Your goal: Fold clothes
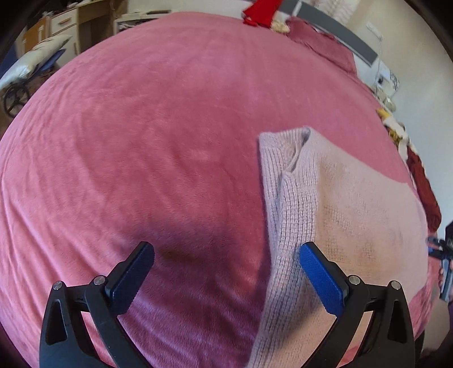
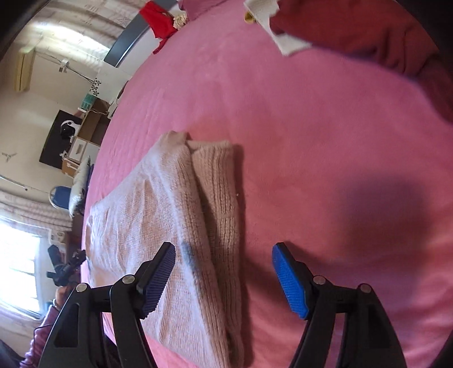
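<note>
Your sweater [image 1: 339,203] lies folded on the bed [image 1: 170,127], a pale pinkish-beige knit with a faint lilac cast in the light. In the left wrist view it sits to the right of centre, running from mid-frame down to the bottom edge. In the right wrist view the sweater [image 2: 170,215] lies left of centre. The knit is chunky and open, with clear ribs running lengthwise along one folded-in strip. The broader panel beside it shows a finer, flatter stitch. The shape is a long rectangle with soft, rounded corners and thick folded edges. A seam or fold line runs along its length where the ribbed strip meets the flat panel. A dark smudge of shadow falls on the flat panel near your right gripper.

Your left gripper [image 1: 226,273] stands with its fingers spread wide and nothing between the pads. One pad hangs over the blanket, the other over the sweater's edge. Your right gripper [image 2: 223,278] also has its fingers spread wide, gripping nothing, straddling the sweater's ribbed edge. The pads are blue and ridged, on black arms.

The bed is covered in a rose-pink plush blanket, velvety with shallow wrinkles. A dark red cloth [image 2: 368,31] lies crumpled at its far corner, and a bright red garment [image 2: 158,19] lies at another edge.
</note>
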Available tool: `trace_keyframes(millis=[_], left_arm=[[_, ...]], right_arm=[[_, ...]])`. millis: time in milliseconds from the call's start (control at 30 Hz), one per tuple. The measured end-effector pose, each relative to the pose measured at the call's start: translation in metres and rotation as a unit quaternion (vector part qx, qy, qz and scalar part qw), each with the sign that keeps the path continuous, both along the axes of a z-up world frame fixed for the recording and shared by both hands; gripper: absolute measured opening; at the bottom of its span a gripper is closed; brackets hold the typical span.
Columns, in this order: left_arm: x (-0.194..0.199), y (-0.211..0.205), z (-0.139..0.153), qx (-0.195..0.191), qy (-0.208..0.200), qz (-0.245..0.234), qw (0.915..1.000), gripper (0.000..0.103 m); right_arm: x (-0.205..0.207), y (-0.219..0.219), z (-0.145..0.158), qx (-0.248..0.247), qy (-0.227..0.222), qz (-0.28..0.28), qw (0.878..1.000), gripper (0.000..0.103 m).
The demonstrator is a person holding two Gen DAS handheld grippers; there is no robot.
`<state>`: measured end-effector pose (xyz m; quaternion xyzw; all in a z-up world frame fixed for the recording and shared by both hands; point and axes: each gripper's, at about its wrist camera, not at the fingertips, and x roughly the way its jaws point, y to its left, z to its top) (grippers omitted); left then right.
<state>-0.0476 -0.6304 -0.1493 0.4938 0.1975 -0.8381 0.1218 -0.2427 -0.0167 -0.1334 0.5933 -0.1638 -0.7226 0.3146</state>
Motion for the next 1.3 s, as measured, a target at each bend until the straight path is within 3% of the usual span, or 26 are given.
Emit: trace_keyframes(millis=[100,300,433,500,600,700,833,900,1100,1300], left_arm=[[-0.008,0.004,-0.002,-0.016,-0.011,-0.021,0.9996,0.103],[-0.019,0.006,0.001,0.000,0.009,-0.047,0.9988,0.103],[-0.014,-0.007,0.006,-0.022,0.017,-0.028,0.9992,0.103],[-0.007,-0.012,0.014,-0.026,0.044,-0.014,0.9986,0.103],[-0.002,-0.015,0.015,0.029,0.074,-0.016,0.9967,0.103],[-0.008,-0.009,0.012,0.042,0.073,-0.046,0.9954,0.103],[-0.016,0.013,0.008,0.010,0.051,-0.108,0.9928,0.103],[-0.017,0.022,0.010,0.017,0.053,-0.131,0.9898,0.103],[-0.033,0.027,0.007,0.051,0.056,-0.159,0.9843,0.103],[-0.042,0.029,-0.008,0.039,0.050,-0.159,0.9852,0.103]], right_arm=[[-0.001,-0.004,-0.002,-0.011,0.008,0.004,1.000,0.075],[0.000,-0.013,0.001,-0.014,0.025,0.029,0.999,0.075],[0.000,-0.011,0.003,-0.021,0.024,0.024,0.999,0.075],[0.000,-0.010,0.003,-0.027,0.024,0.021,0.999,0.075],[0.001,-0.011,0.003,-0.039,0.023,0.025,0.999,0.075],[-0.001,-0.016,0.002,-0.050,0.019,0.033,0.998,0.075],[-0.003,-0.020,0.002,-0.044,0.016,0.045,0.998,0.075],[-0.005,-0.021,0.002,-0.045,0.014,0.047,0.998,0.075],[-0.011,-0.013,-0.004,-0.068,0.002,0.052,0.996,0.075],[-0.015,-0.008,-0.012,-0.092,-0.007,0.058,0.994,0.077]])
